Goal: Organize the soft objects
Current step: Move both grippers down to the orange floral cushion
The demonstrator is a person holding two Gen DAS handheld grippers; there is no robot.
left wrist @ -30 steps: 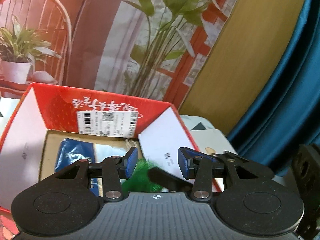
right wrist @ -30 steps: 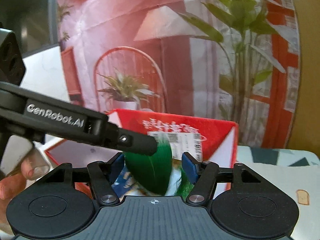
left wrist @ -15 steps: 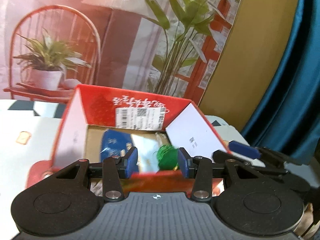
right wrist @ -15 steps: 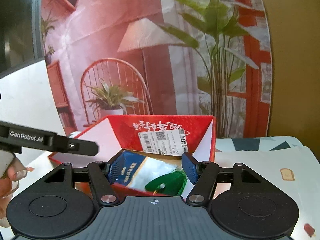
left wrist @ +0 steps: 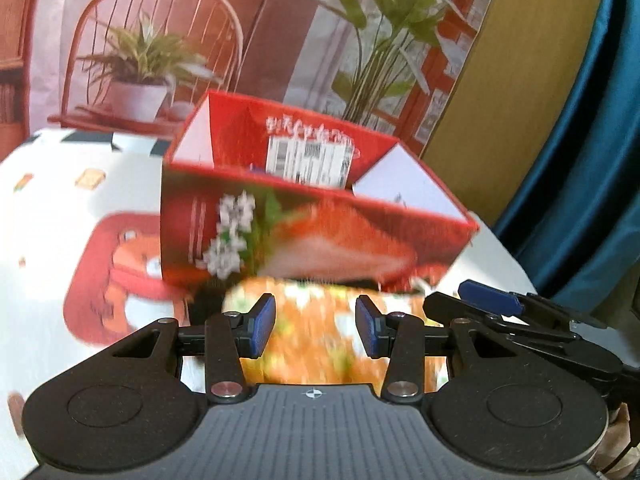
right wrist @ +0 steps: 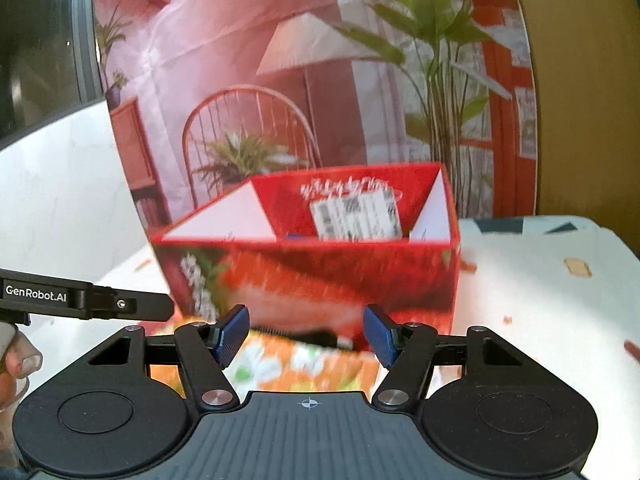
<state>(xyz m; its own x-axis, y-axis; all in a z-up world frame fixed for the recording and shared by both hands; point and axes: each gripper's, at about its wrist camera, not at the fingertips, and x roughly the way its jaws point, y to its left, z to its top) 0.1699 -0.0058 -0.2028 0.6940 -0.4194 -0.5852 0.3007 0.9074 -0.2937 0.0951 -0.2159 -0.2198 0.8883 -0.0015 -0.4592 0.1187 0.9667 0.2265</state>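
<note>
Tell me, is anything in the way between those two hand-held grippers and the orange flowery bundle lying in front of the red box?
Nothing visible is. The orange floral bundle lies on the table before the red box, just beyond the open left hand-held gripper and right hand-held gripper.

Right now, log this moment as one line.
left tongs: open, empty | right tongs: open, empty | orange soft pack: on table before red box

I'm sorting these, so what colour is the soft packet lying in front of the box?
Orange with white and green patches, blurred; clearest in the left wrist view.
</note>
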